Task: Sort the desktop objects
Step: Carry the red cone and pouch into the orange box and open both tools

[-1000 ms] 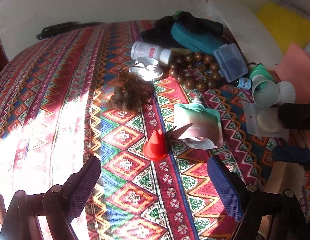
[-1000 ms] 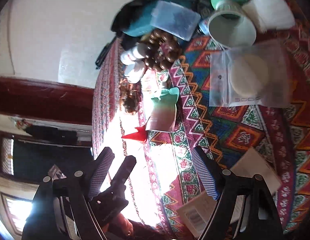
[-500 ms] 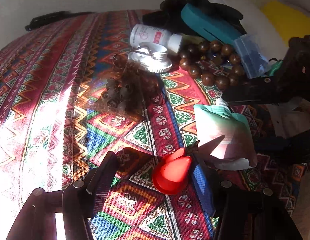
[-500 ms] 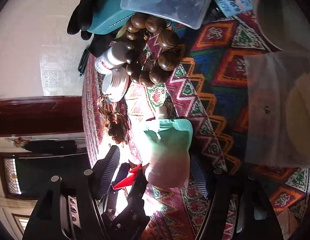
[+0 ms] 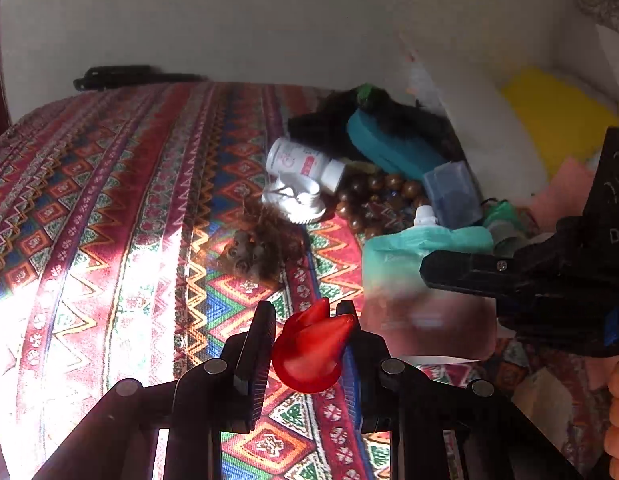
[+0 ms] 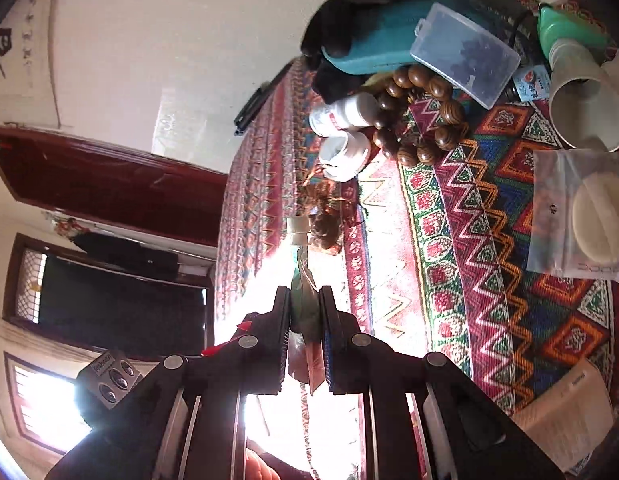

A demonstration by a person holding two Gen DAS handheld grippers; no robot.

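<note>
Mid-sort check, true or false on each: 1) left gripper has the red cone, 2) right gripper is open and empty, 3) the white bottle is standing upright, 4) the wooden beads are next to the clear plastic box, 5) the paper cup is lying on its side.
1) The left gripper holds the red cone. True.
2) The right gripper is open and empty. False: its fingers are shut on the green pouch.
3) The white bottle stands upright. False: it lies on its side on the tablecloth.
4) The wooden beads lie next to the clear plastic box. True.
5) The paper cup lies on its side. True: its open mouth faces sideways.
</note>
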